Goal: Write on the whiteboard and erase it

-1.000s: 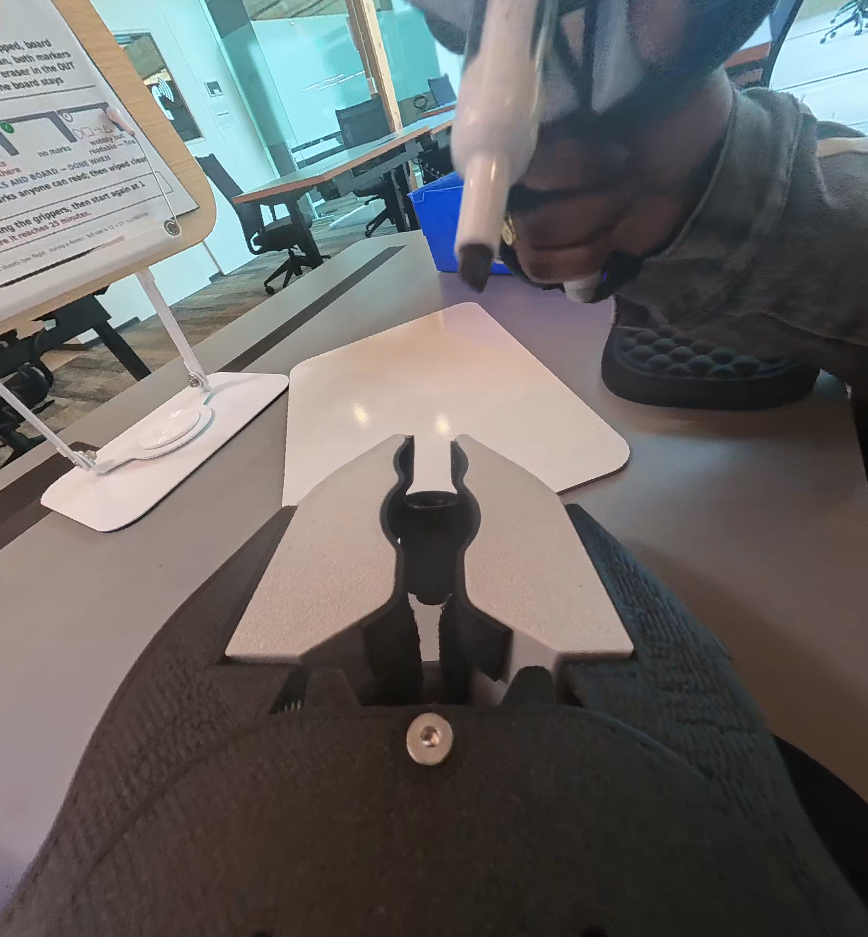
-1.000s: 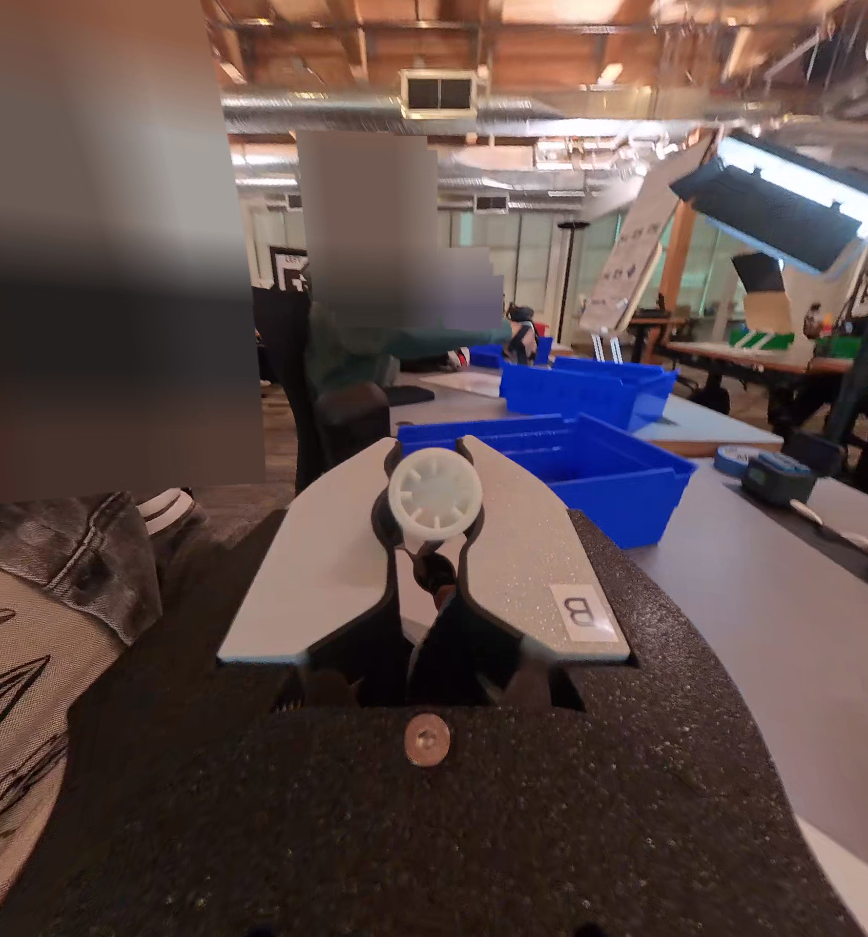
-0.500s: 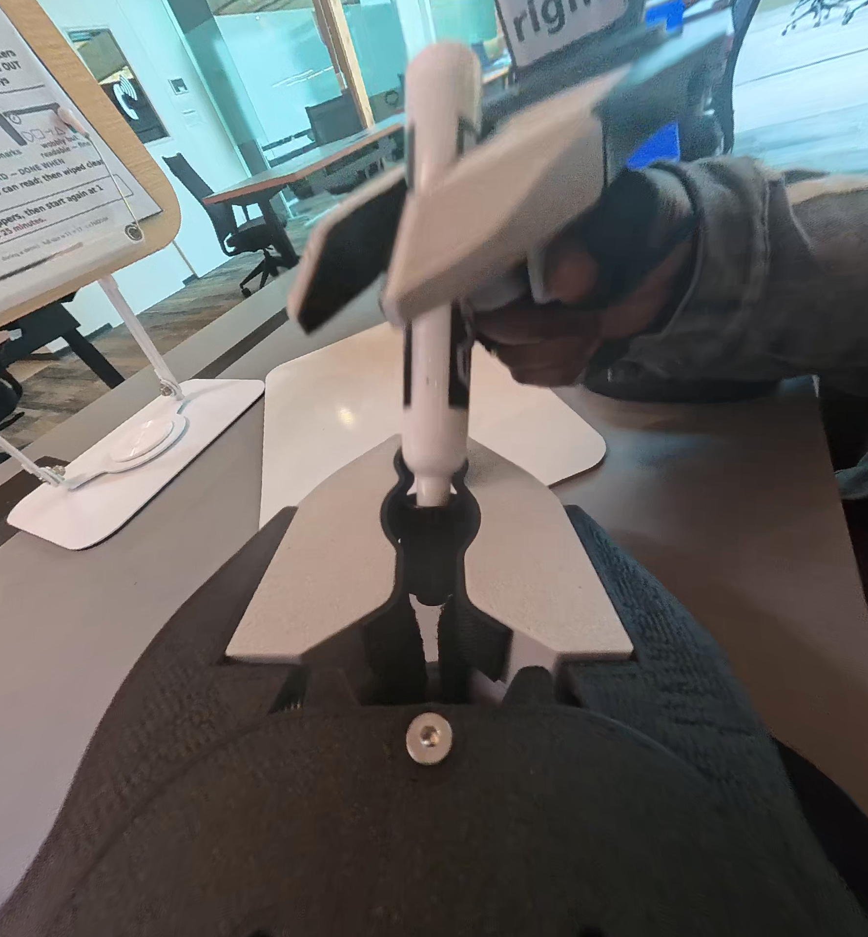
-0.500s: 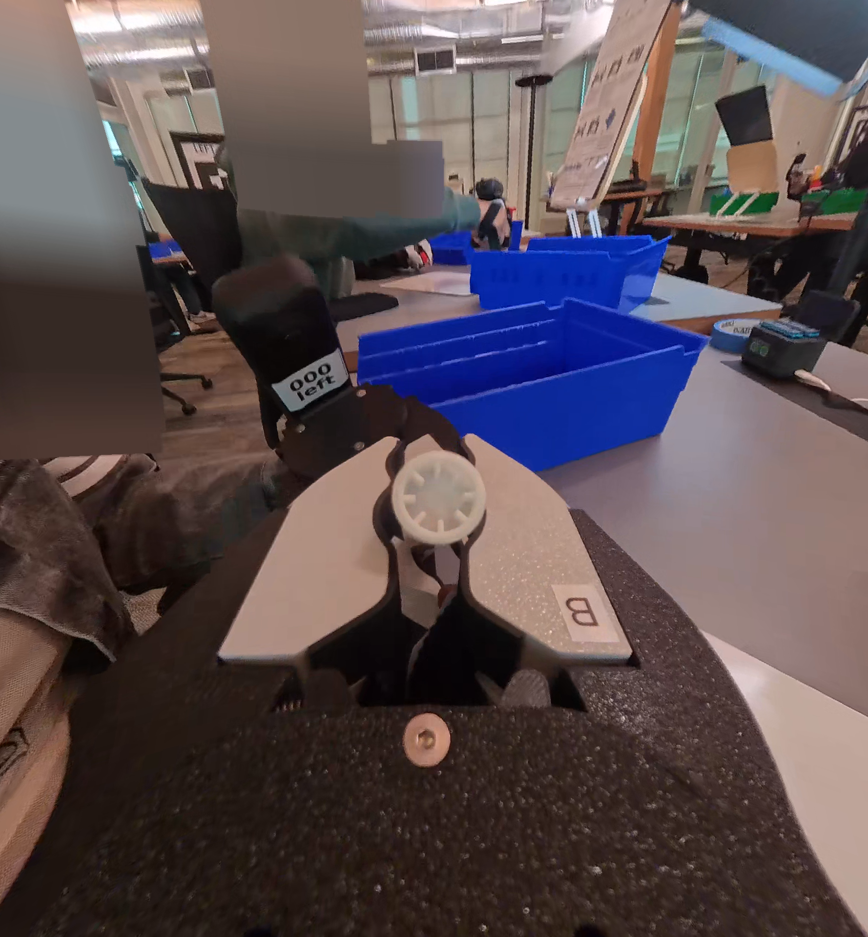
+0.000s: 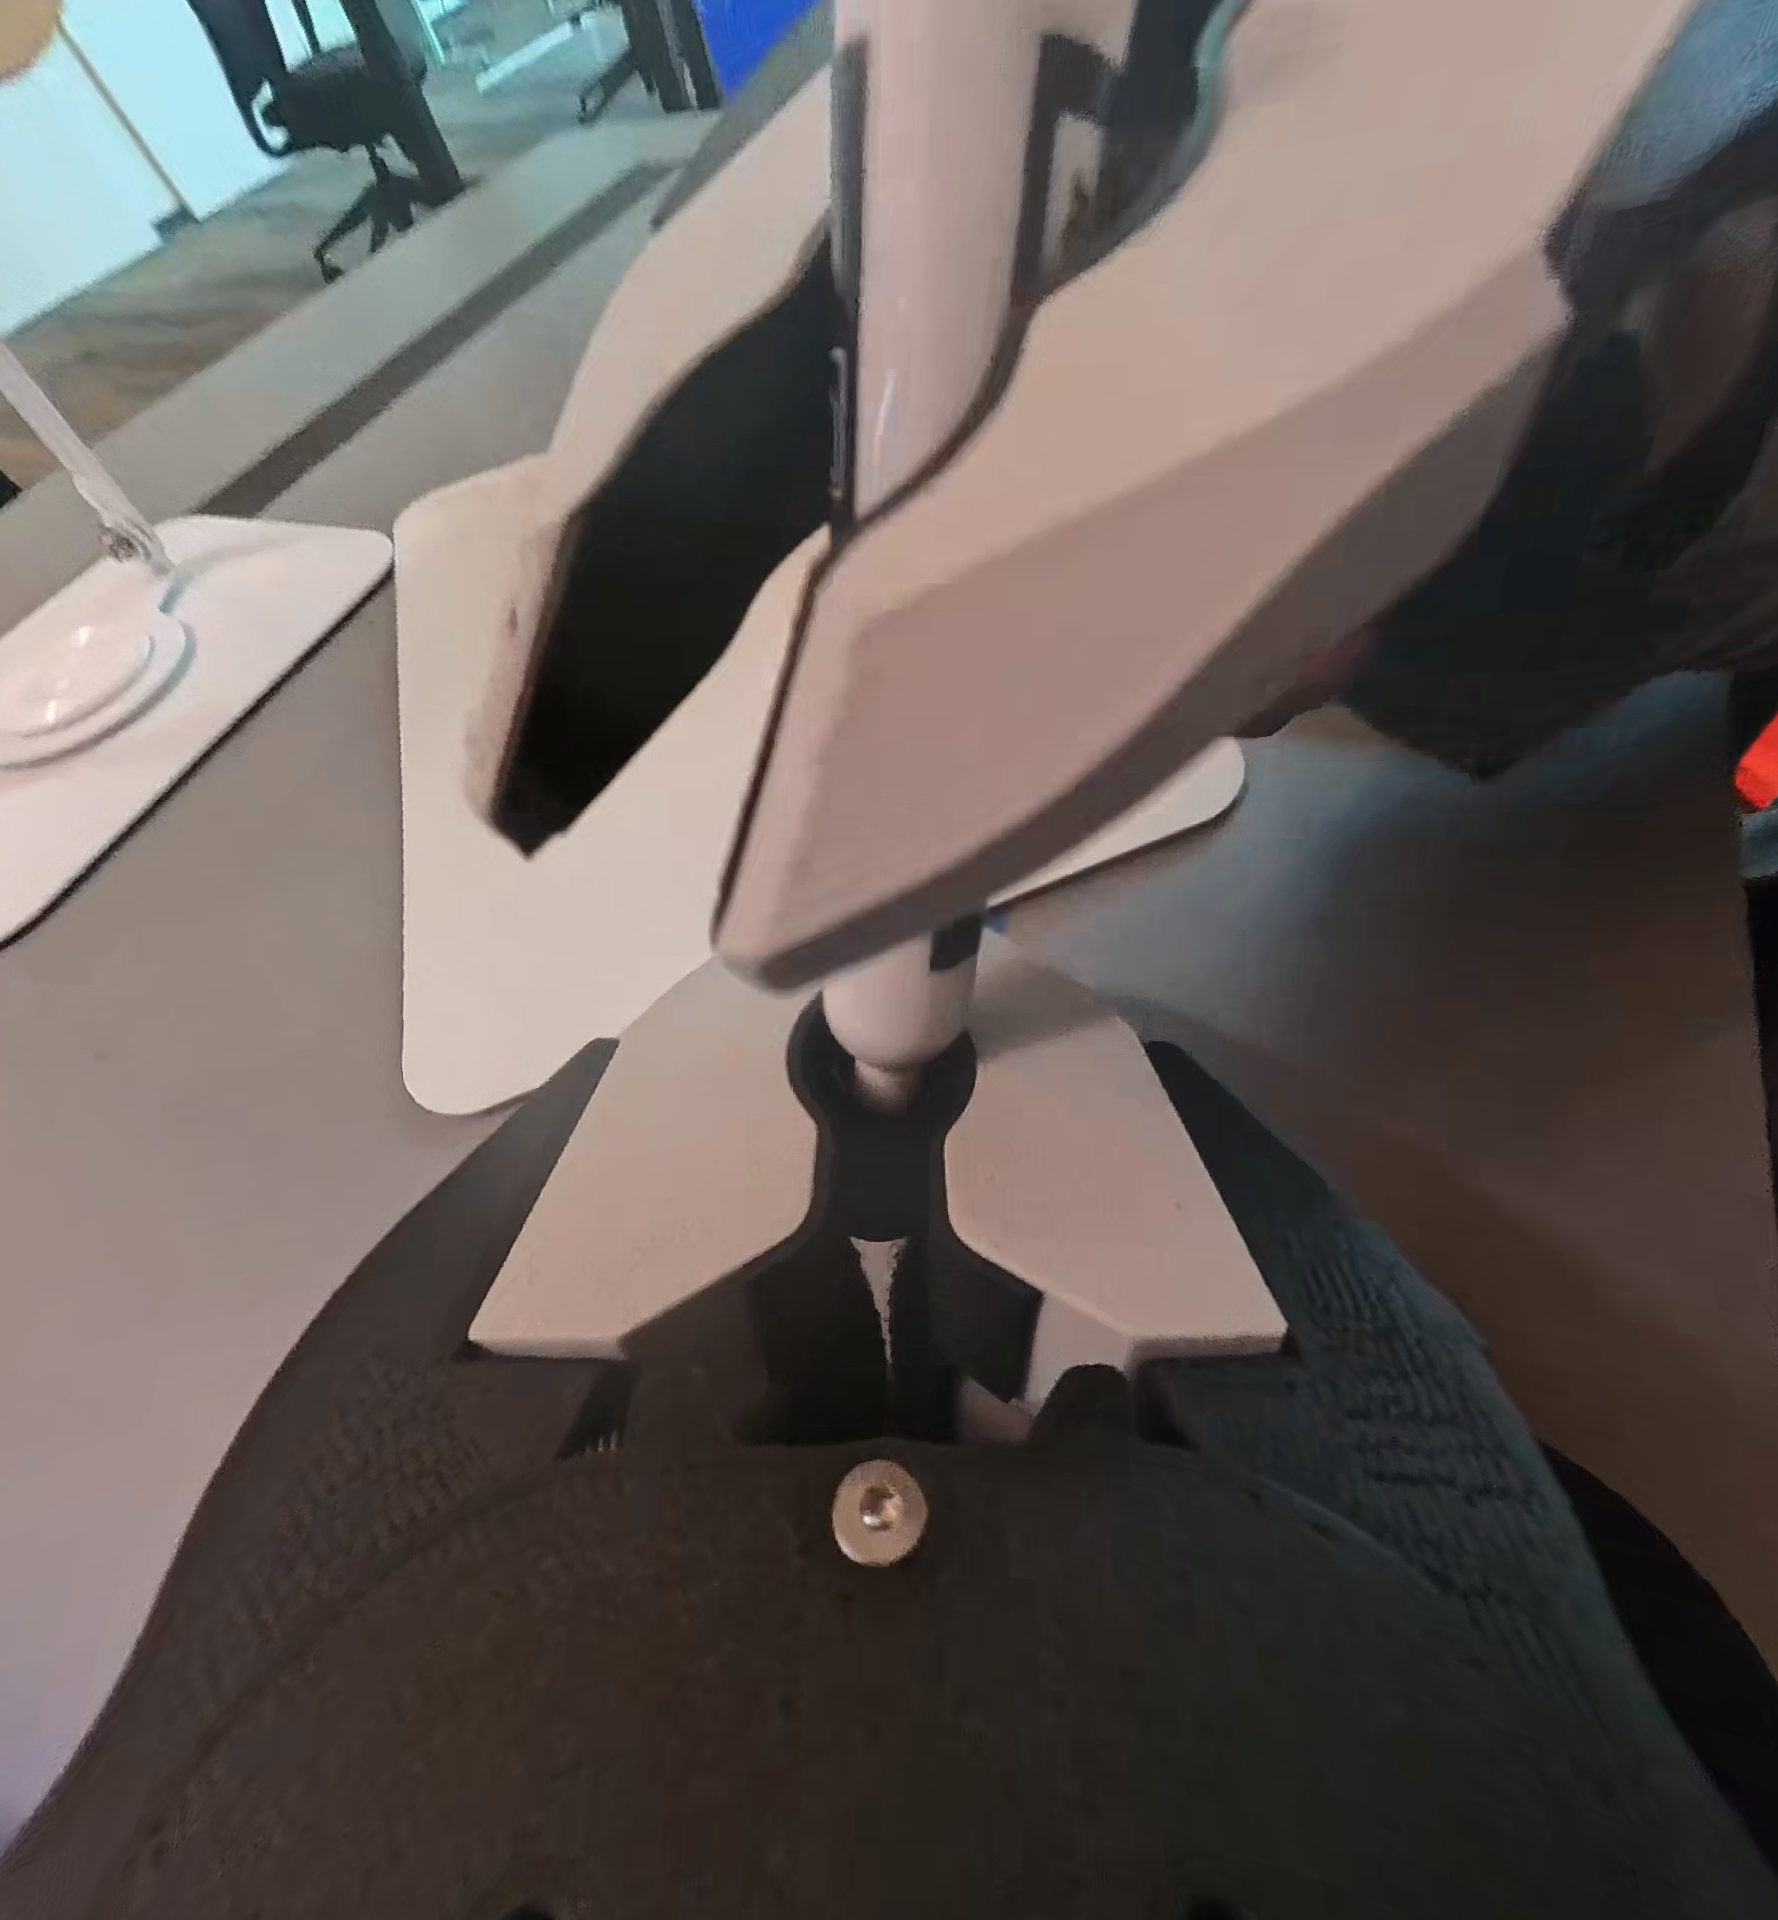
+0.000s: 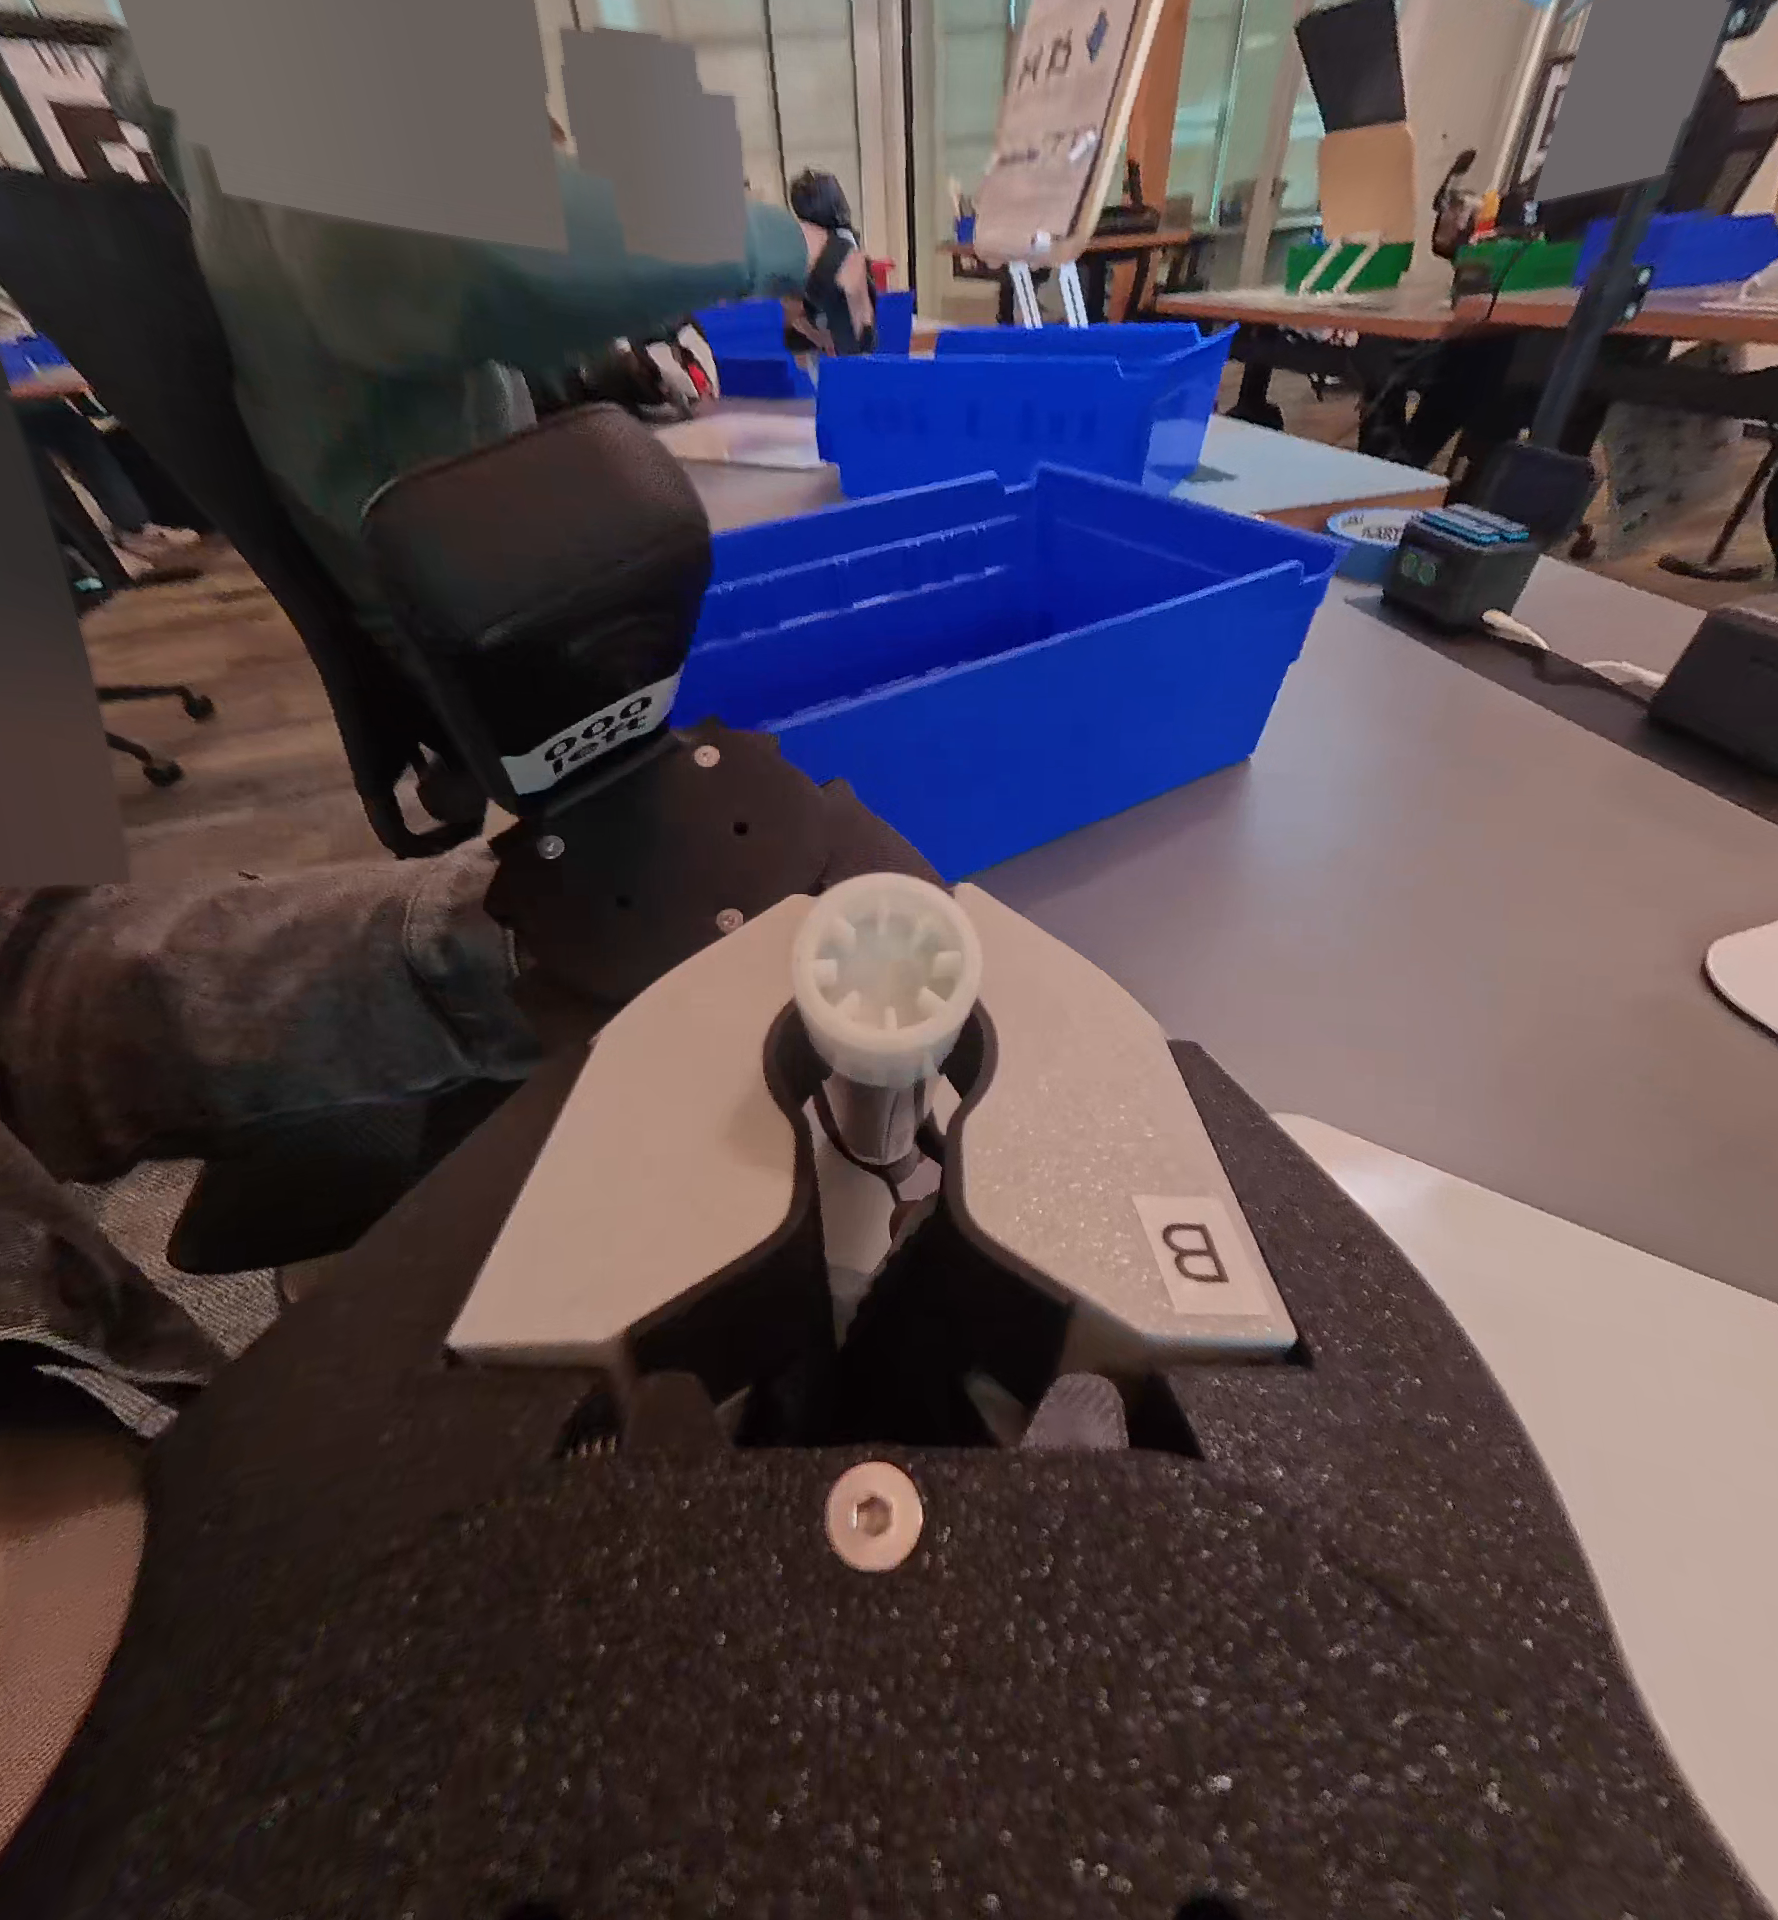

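My left gripper is shut on a black marker cap, open end facing forward. My right gripper is shut on a white marker and holds it just in front of the left gripper. The marker's front end sits in the cap's mouth. In the right wrist view my right gripper clamps the marker, whose ribbed white rear end faces the camera. The left gripper's black body is right behind it. The blank whiteboard lies flat on the grey table; it also shows in the right wrist view.
A white stand base with a thin leg sits left of the whiteboard. A blue bin stands on the table beyond the grippers, with more blue bins behind. Small dark devices lie at the far right. A person's sleeve is at left. Spacing between my two grippers at the tips: around 9 cm.
My right gripper brought the marker down from above to the left gripper and pushed its tip into the cap. Both grippers have moved closer together and lower over the whiteboard.
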Demonstrator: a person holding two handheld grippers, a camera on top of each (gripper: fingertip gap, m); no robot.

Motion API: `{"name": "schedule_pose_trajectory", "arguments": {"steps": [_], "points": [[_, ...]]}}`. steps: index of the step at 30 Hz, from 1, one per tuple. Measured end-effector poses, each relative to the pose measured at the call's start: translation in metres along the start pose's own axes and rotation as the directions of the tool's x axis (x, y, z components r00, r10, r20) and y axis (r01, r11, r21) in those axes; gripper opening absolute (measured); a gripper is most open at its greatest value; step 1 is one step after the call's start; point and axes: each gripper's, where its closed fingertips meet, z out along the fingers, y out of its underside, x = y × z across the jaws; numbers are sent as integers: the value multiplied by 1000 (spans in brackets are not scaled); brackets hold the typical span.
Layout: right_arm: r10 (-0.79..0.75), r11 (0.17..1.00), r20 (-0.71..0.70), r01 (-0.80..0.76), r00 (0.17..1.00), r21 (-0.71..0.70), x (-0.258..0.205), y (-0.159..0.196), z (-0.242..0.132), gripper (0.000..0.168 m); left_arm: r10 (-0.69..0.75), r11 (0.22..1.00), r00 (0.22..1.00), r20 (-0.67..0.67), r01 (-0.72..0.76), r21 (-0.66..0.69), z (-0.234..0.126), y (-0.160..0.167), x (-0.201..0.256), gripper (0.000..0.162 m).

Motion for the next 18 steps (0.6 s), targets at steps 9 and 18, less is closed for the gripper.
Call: {"name": "schedule_pose_trajectory", "arguments": {"steps": [9,18], "points": [[57,993,-104,-67,993,-100,15,39,7,21,-58,991,998,-23,54,-120,9,15,0,7],[50,999,-67,-51,997,-15,8,25,7,20,-36,997,998,-52,32,-68,6,7,3,8]]}}
